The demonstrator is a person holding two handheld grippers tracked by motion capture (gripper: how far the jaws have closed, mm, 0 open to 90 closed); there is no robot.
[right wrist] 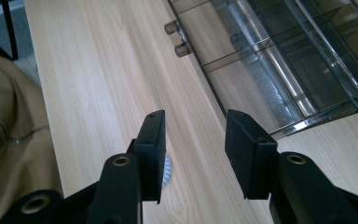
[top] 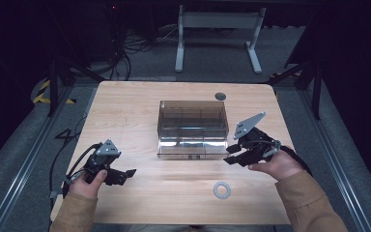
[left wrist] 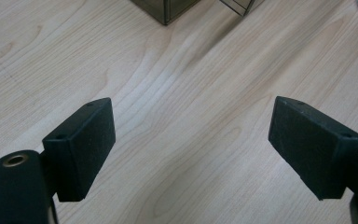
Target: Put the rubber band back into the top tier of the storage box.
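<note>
A smoky transparent drawer box (top: pixel 193 121) stands mid-table, its clear drawer (top: pixel 192 147) pulled out toward me. In the right gripper view the drawer (right wrist: pixel 279 60) has divided compartments and two small knobs (right wrist: pixel 177 37). My right gripper (top: pixel 232 155) hovers at the drawer's front right corner, open, and nothing lies between its jaws (right wrist: pixel 193 116). A white ribbed ring (top: pixel 221 189) lies on the table near the front edge, partly hidden behind one jaw as the ring (right wrist: pixel 167 170). My left gripper (top: pixel 125 175) rests at the front left, open wide over bare wood (left wrist: pixel 191 149).
The wooden table (top: pixel 125 111) has a round grey grommet (top: pixel 220 96) near its back edge. A white desk frame (top: pixel 217 29) and cables stand on the floor beyond. A tan sleeve (right wrist: pixel 9 116) is close beside the right gripper. The box corner (left wrist: pixel 168 9) lies ahead of the left gripper.
</note>
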